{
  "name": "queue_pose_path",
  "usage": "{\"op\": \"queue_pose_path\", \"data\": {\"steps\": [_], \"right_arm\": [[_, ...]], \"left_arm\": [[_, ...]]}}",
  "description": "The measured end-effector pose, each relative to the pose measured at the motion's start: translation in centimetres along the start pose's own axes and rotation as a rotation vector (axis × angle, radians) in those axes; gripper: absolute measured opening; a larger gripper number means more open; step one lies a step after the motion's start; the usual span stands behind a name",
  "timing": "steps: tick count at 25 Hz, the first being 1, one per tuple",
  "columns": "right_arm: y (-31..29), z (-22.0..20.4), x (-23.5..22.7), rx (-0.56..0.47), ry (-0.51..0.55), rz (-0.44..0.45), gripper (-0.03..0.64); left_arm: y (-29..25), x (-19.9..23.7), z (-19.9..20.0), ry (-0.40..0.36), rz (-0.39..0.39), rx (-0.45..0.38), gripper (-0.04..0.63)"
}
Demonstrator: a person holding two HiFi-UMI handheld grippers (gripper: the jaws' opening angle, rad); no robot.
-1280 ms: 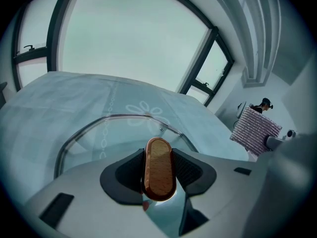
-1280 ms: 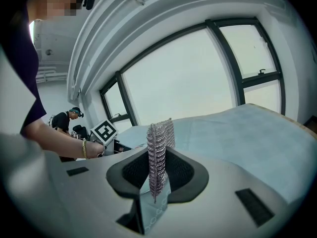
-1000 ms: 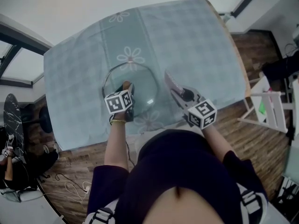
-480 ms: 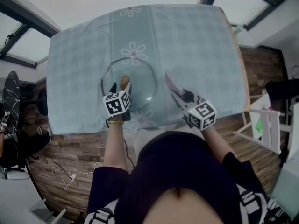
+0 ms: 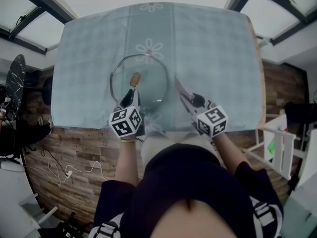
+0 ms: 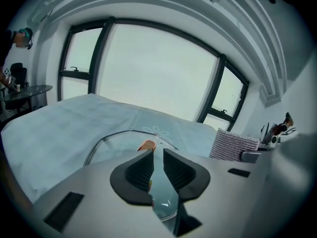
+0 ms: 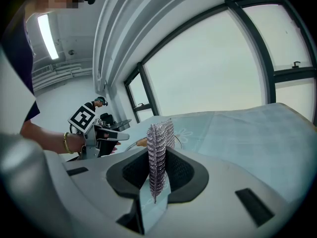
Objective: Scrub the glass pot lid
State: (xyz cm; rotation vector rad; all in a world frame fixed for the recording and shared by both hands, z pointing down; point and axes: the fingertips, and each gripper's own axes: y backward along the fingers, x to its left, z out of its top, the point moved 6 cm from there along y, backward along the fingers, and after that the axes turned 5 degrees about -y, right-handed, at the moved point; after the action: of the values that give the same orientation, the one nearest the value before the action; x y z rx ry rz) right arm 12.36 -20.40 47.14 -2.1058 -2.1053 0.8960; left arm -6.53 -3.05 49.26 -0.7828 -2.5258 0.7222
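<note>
the glass pot lid [image 5: 148, 69] lies flat on the cloth-covered counter [image 5: 213, 48], tan knob [image 5: 134, 78] up. the left gripper [image 5: 131, 97] hangs at its near rim, jaws just closing to a narrow gap, nothing between them. the right gripper [image 5: 190, 102], beside the lid, clamps a silvery scrub pad [image 5: 179, 89].

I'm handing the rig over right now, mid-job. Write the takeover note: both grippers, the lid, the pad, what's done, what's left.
Left gripper: empty. Its jaws have just been closing to a narrow gap. It sits at the near edge of the lid, off the knob.
Right gripper: shut on the scrub pad, held on edge to the right of the lid, apart from it.
Glass lid: flat on the tablecloth, knob up.
Done: pad is in hand. I can't tell whether any scrubbing has been done.
Left: probably steady the lid by the knob, bring the pad onto the glass, scrub.
</note>
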Motion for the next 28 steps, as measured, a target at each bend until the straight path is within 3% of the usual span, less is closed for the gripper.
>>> {"op": "queue_pose_path", "data": {"steps": [6,14,28], "right_arm": [[0.3,0.2,0.6,-0.016,0.004,-0.003,0.081],[0.8,-0.8,2.3,-0.043,-0.011,-0.076,0.081],[3.0,-4.3,12.7,-0.102,-0.059,-0.132,0.081]], "left_arm": [[1.8,-1.4,-0.5,0.011,-0.02,-0.017,0.0],[3.4,-3.4,-1.0,-0.094,-0.074,-0.012,0.0],[12.6,-1.6,-4.3,-0.092,-0.09,0.013,0.001]]}}
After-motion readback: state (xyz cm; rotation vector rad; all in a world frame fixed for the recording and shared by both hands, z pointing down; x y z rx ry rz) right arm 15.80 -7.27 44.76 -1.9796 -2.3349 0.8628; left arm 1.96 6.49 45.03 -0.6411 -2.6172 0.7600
